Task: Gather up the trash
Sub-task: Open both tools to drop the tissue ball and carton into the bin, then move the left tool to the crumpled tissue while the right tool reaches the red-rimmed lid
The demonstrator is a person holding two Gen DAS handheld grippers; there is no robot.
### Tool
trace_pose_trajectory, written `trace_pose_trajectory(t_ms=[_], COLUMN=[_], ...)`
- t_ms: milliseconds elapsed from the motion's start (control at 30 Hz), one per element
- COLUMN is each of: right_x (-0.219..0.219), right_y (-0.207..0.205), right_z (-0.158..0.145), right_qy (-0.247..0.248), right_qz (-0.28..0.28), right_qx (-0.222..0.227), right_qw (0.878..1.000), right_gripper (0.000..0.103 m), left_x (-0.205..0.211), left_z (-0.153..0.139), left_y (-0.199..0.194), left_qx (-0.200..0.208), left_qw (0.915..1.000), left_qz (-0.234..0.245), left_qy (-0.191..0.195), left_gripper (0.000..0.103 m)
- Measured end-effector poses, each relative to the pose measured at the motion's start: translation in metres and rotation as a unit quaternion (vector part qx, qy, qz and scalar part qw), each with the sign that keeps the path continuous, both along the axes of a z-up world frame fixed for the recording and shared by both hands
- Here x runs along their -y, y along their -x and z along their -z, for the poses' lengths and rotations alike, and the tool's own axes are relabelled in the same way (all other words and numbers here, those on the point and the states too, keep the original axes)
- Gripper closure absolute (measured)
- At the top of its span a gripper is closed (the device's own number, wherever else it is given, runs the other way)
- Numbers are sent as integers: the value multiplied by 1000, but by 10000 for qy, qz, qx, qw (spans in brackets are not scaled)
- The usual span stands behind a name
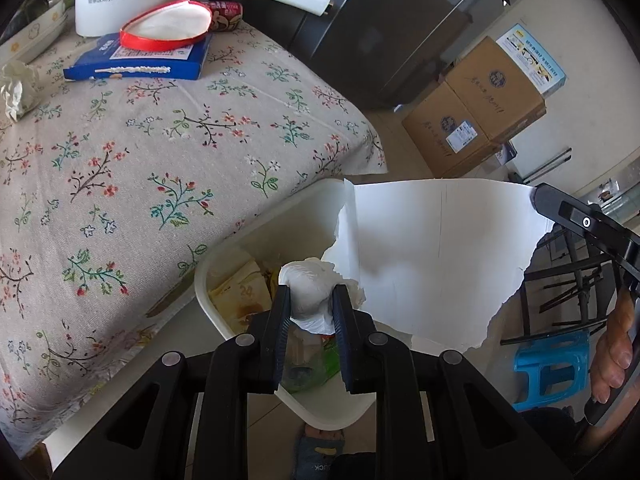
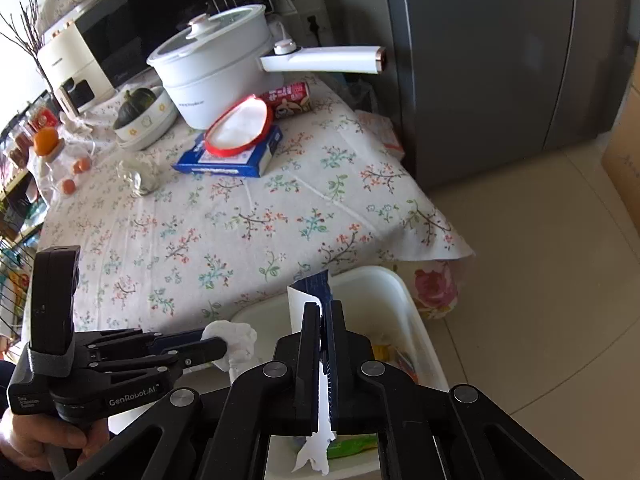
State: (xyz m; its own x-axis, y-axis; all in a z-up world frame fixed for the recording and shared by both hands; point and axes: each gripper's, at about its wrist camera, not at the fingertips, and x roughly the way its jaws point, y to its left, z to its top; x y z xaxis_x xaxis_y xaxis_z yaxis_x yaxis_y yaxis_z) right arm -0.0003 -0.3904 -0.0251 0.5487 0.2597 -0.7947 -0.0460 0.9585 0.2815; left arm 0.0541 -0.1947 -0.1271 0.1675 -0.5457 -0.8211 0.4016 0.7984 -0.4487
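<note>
My left gripper [image 1: 310, 300] is shut on a crumpled white tissue wad [image 1: 310, 280] and holds it over the white trash bin [image 1: 224, 248] beside the table. The bin holds wrappers and a green bottle. My right gripper [image 2: 323, 312] is shut on a torn white paper sheet [image 2: 298, 308], held edge-on above the bin [image 2: 404, 292]; the sheet [image 1: 432, 256] spreads wide in the left wrist view. The left gripper with the tissue wad [image 2: 234, 340] also shows in the right wrist view. Another crumpled wad [image 1: 16, 88] lies on the floral tablecloth [image 1: 140, 152].
On the table stand a white electric pot [image 2: 216, 76], a blue box [image 2: 232, 156] with a red-rimmed lid [image 2: 240, 126], a red can [image 2: 288, 98] and a bowl with a squash [image 2: 140, 116]. A dark fridge [image 2: 500, 60], cardboard boxes [image 1: 472, 116] and a blue stool [image 1: 552, 364] stand around.
</note>
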Motion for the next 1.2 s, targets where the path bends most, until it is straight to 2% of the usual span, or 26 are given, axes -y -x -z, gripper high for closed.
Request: trace_pose_trajectory(t_ms=[67, 133, 233, 300, 600, 767, 833, 1067, 1200], right_x=[-2, -1, 6, 10, 6, 9, 10, 7, 4], right_y=[-5, -9, -11, -10, -14, -20, -23, -41, -54], right_z=[9, 18, 24, 22, 22, 25, 26, 35, 36], right_qy=[131, 272, 249, 242, 304, 226, 154, -54, -191], right_qz=[69, 150, 311, 372, 351, 502, 569, 705, 773], right_qx=[-116, -265, -339, -280, -292, -356, -385, -483, -488], right_qw=[9998, 9992, 9986, 9986, 9985, 9979, 9975, 9963, 9956], right_gripper=[97, 95, 90, 89, 80, 56, 53, 51, 51], left_x=[3, 2, -4, -5, -13, -21, -25, -51, -85], left_z=[10, 18, 22, 21, 13, 11, 8, -9, -30], left_y=[-4, -10, -15, -17, -17, -21, -24, -46, -73], left_qx=[-269, -488, -538, -556, -481, -447, -410, -203, -193], left_qw=[9995, 9987, 9982, 9980, 9981, 9977, 9977, 9952, 9899], left_qz=[59, -98, -259, -282, -366, -511, -543, -956, -1404], left_qy=[154, 95, 61, 88, 106, 38, 18, -112, -29], left_gripper=[75, 70, 69, 68, 63, 63, 63, 62, 62])
